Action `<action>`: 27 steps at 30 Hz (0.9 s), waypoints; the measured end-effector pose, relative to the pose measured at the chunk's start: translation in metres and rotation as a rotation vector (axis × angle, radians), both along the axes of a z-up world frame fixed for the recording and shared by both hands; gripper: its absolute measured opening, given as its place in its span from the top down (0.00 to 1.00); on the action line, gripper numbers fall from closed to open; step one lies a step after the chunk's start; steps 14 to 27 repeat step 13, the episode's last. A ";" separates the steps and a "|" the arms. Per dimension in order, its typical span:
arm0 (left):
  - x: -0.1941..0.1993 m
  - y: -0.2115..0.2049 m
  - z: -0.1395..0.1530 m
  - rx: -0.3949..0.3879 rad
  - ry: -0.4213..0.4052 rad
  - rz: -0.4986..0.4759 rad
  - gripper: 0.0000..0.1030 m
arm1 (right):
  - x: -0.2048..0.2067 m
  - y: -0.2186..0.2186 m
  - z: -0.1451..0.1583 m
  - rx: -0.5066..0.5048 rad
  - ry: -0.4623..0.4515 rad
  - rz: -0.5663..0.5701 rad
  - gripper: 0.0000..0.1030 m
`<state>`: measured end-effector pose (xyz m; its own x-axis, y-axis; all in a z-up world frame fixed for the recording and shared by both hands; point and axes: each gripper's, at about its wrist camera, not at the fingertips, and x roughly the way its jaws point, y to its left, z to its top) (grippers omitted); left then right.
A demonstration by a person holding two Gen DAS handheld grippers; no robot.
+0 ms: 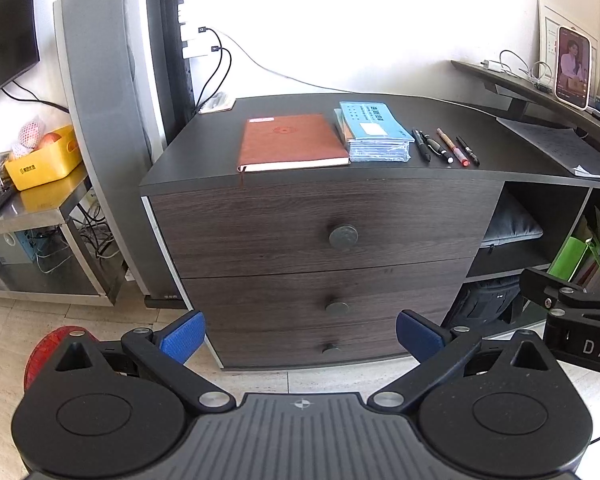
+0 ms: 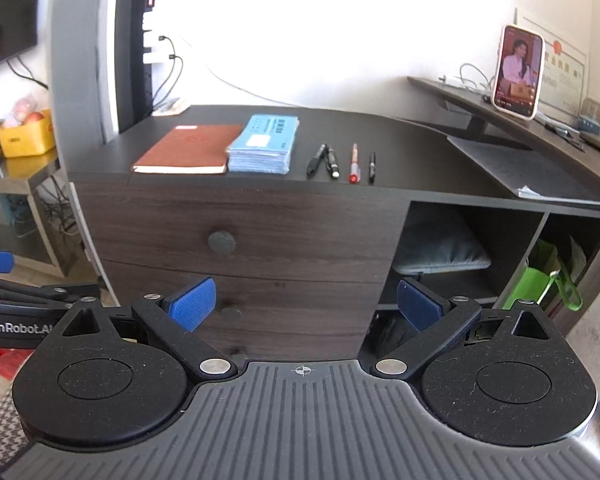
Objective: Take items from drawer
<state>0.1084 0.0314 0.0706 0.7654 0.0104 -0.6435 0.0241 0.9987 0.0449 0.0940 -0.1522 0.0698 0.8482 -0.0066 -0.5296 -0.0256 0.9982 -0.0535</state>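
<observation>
Hovering low in front of the dark wooden drawer unit (image 1: 320,240), the left gripper (image 1: 300,336) had its blue pads spread wide with nothing between them, level with the unit's lowest drawers. The right gripper (image 2: 304,306) hung beside it, equally spread and empty, pointing at the unit's right edge. All three drawers of the unit were shut; the top drawer (image 1: 324,224) showed its round grey knob (image 1: 343,236) at the middle of its front, with a smaller knob (image 1: 337,307) on the drawer beneath. On the unit's top surface (image 1: 480,136), near its front edge, lay a brown notebook (image 1: 292,142) toward the left, and just right of it, touching or nearly so, a stack of blue booklets (image 1: 376,132). Right of the stack lay a row of pens (image 1: 446,146), apart from one another, tips toward the front edge. Right of the unit, open shelves held a grey cushion (image 2: 440,250) and a green bag (image 2: 528,286). Left of the unit stood a tall grey appliance (image 1: 108,100), and beyond that a yellow basket (image 1: 44,164) of fruit. Behind the unit on the right, a raised shelf carried a lit phone (image 2: 518,72) standing upright.
</observation>
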 end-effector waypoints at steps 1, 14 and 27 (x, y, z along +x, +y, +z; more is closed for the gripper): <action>0.000 0.000 0.000 -0.001 0.001 0.001 0.01 | 0.001 -0.001 -0.001 0.003 0.003 -0.003 0.03; 0.005 -0.001 -0.009 -0.012 0.025 -0.013 0.01 | 0.007 -0.007 -0.011 0.022 0.032 -0.014 0.03; 0.005 -0.001 -0.009 -0.012 0.025 -0.013 0.01 | 0.007 -0.007 -0.011 0.022 0.032 -0.014 0.03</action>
